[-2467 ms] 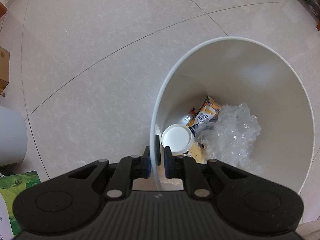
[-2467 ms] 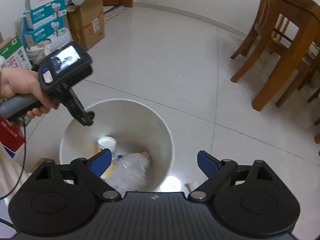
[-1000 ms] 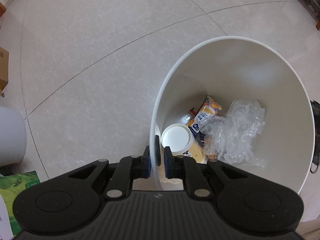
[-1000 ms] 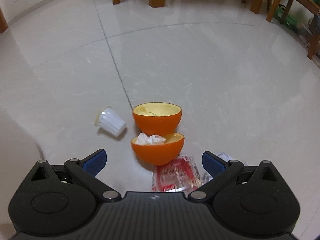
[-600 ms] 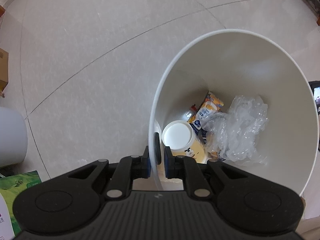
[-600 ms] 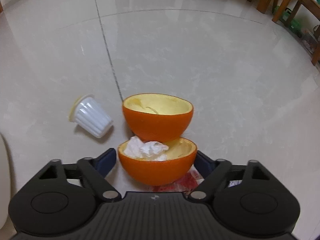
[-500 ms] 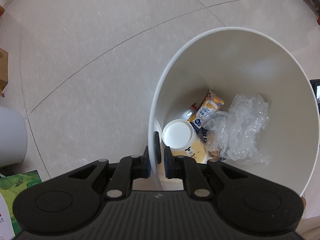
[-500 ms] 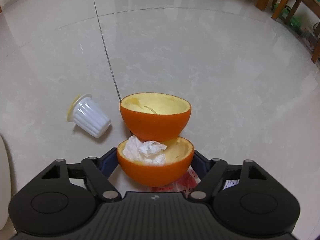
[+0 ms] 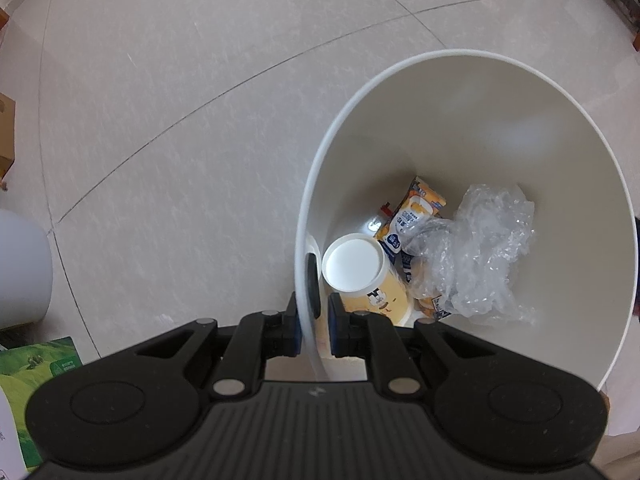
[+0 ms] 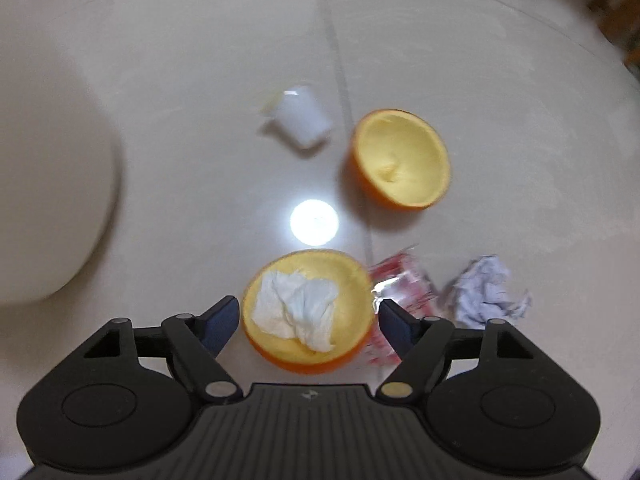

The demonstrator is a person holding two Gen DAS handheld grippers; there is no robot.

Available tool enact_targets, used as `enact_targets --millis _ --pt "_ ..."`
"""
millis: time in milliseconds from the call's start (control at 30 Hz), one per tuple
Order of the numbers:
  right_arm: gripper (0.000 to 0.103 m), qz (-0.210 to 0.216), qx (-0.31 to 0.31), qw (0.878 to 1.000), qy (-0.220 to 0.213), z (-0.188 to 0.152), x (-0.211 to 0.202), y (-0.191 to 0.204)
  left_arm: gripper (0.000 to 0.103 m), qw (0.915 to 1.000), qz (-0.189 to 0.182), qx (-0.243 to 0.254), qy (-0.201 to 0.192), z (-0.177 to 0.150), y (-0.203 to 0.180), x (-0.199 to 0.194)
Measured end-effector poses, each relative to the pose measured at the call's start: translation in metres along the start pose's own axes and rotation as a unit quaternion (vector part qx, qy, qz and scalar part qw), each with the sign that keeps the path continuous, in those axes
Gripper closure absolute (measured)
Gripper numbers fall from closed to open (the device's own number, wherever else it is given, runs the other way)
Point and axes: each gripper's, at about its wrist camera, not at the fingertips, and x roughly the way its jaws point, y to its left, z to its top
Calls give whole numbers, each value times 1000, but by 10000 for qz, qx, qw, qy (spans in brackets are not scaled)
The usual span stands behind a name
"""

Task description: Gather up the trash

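Note:
My left gripper [image 9: 316, 300] points straight down and is shut on the near rim of the white trash bin [image 9: 460, 54]. Inside the bin lie a yellow cup [image 9: 360, 268], a yellow wrapper [image 9: 412, 216] and crumpled clear plastic [image 9: 476, 260]. My right gripper [image 10: 308, 312] has an orange peel half [image 10: 352, 280] with a white tissue [image 10: 300, 308] in it between its pads, which sit against the peel's sides while the jaws are opening. Beyond it on the floor lie a second peel half [image 10: 400, 160] and a white cup [image 10: 300, 120].
A red wrapper [image 10: 400, 284] and a crumpled paper ball [image 10: 484, 292] lie right of the held peel. The bin's outer wall [image 10: 48, 200] fills the left of the right wrist view. A white container [image 9: 20, 264], green box [image 9: 36, 364] and cardboard box [image 9: 6, 132] stand at the left.
The right gripper closed around the tissue-filled peel half, rolled, and carried it away from the other half, which now lies apart from it. The left gripper and bin stayed put.

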Motion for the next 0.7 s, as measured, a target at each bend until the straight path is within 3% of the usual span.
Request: enact_targets --millis 233,500,600,700 --pt "12 116 222 9995 -189 -7 -10 -7 92 10000 -11 -12 -5 0 1 0" --pt "10 -8 454 9989 116 -13 18 -17 92 10000 -3 -15 9 1 1 0" --pt "10 -367 441 9982 -155 -22 15 -16 92 10000 -10 -27 21 1 1 0" --pt "10 -168 757 9957 -515 -38 1 -25 92 10000 -16 -10 21 1 1 0"
